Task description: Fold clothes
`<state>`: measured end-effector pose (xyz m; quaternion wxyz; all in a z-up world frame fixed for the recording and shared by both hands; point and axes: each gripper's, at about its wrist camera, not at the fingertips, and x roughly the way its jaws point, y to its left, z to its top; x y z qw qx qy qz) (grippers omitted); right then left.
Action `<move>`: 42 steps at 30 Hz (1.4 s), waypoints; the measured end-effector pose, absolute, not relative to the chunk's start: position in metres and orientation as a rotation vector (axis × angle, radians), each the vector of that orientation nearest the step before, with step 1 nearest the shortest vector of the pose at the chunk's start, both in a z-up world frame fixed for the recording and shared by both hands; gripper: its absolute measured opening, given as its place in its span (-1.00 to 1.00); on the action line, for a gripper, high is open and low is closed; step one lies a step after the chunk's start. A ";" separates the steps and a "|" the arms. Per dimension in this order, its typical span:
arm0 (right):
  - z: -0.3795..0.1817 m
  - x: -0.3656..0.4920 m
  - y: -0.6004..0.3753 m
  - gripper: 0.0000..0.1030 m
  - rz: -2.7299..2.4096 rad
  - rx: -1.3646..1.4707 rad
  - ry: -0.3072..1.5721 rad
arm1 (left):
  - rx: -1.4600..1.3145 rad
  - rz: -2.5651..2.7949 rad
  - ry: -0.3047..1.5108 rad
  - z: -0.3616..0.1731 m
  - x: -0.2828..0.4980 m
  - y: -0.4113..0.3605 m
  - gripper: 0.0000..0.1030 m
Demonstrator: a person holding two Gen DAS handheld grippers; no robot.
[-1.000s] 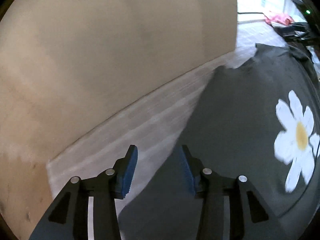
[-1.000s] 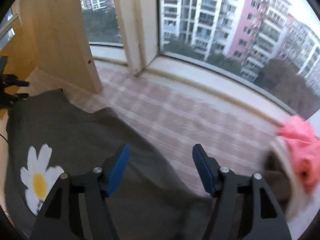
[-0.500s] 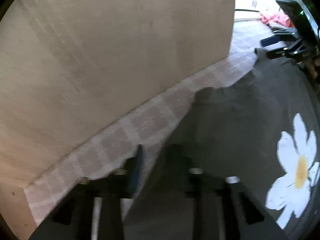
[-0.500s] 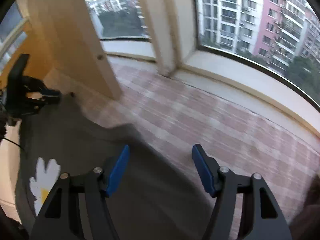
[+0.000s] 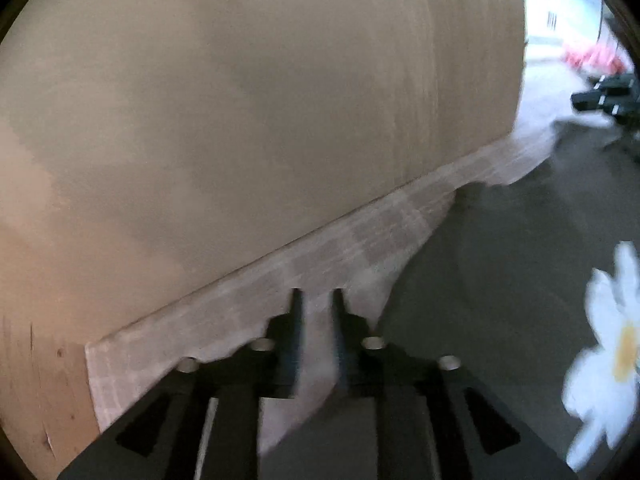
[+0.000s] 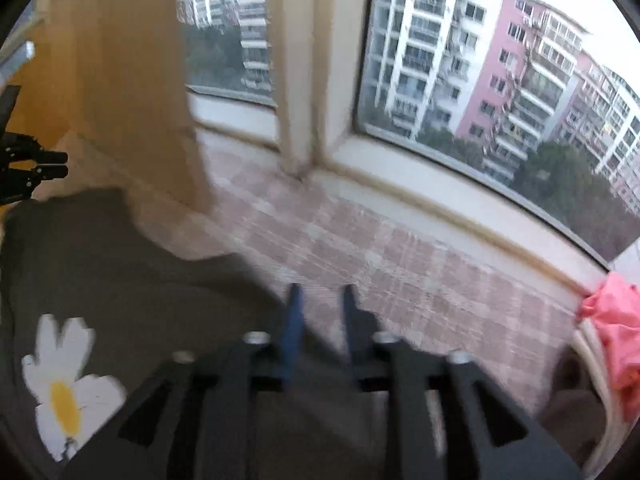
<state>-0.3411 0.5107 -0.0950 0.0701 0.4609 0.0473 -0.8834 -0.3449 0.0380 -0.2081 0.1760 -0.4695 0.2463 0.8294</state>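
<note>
Both claws have their fingers drawn close together, a narrow gap left between the blue pads. The left claw [image 5: 317, 300] sits at the left edge of the dark grey garment [image 5: 500, 280]; pale checked cloth shows between its fingertips, and whether it grips the garment's edge lower down I cannot tell — motion blur hides it. The right claw [image 6: 322, 300] is in the same posture over the garment's right edge, dark fabric beneath its frame, and its grip is likewise unclear.

The garment lies spread flat on the pink-and-white checked cloth [image 6: 360, 248] that covers the surface by the window [image 6: 480, 80]. In the right wrist view it fills the near left, its white daisy print [image 6: 64, 384] at the near-left corner; its long axis cannot be judged from what shows. A wooden panel [image 5: 240, 120] stands just beyond its left edge. A pink garment [image 6: 612, 320] lies on a white basket rim [image 6: 592, 356] at the far right, well apart from the grey one.
</note>
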 end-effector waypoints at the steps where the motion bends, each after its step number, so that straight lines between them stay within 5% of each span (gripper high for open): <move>1: -0.087 -0.330 0.505 -0.42 -2.627 1.365 0.138 | -1.307 2.360 0.688 -0.194 -0.332 0.021 -0.26; 3: -0.073 -0.310 0.488 -0.42 -2.566 1.336 0.145 | -1.323 2.369 0.663 -0.191 -0.317 -0.007 -0.13; 13: -0.061 -0.264 0.350 -0.42 -2.240 1.310 0.217 | -1.552 2.373 0.514 -0.234 -0.264 -0.135 -0.14; 18: -0.073 -0.266 0.301 -0.42 -2.186 1.334 0.212 | -1.534 2.329 0.458 -0.240 -0.273 -0.130 -0.15; 22: -0.095 -0.279 0.279 -0.42 -2.163 1.399 0.181 | -1.504 2.289 0.417 -0.243 -0.284 -0.118 -0.95; 26: -0.086 -0.289 0.246 -0.42 -2.143 1.362 0.174 | -1.463 2.258 0.397 -0.235 -0.281 -0.117 -0.70; 28: -0.075 -0.305 0.226 -0.37 -2.162 1.312 0.201 | -1.428 2.244 0.386 -0.225 -0.261 -0.125 -0.24; 30: -0.069 -0.329 0.203 -0.09 -2.152 1.280 0.201 | -1.409 2.201 0.363 -0.225 -0.245 -0.124 -0.18; 36: -0.084 -0.399 0.115 -0.06 -1.997 1.305 0.261 | -1.378 2.115 0.424 -0.270 -0.230 -0.084 -0.17; 39: -0.097 -0.414 0.076 -0.05 -1.909 1.303 0.350 | -1.341 2.168 0.281 -0.272 -0.244 -0.089 -0.44; 40: -0.103 -0.416 0.066 -0.04 -1.875 1.315 0.385 | -1.332 2.180 0.236 -0.272 -0.248 -0.091 -0.76; 42: -0.116 -0.416 0.051 -0.03 -1.821 1.334 0.465 | -1.318 2.202 0.218 -0.269 -0.247 -0.099 -0.80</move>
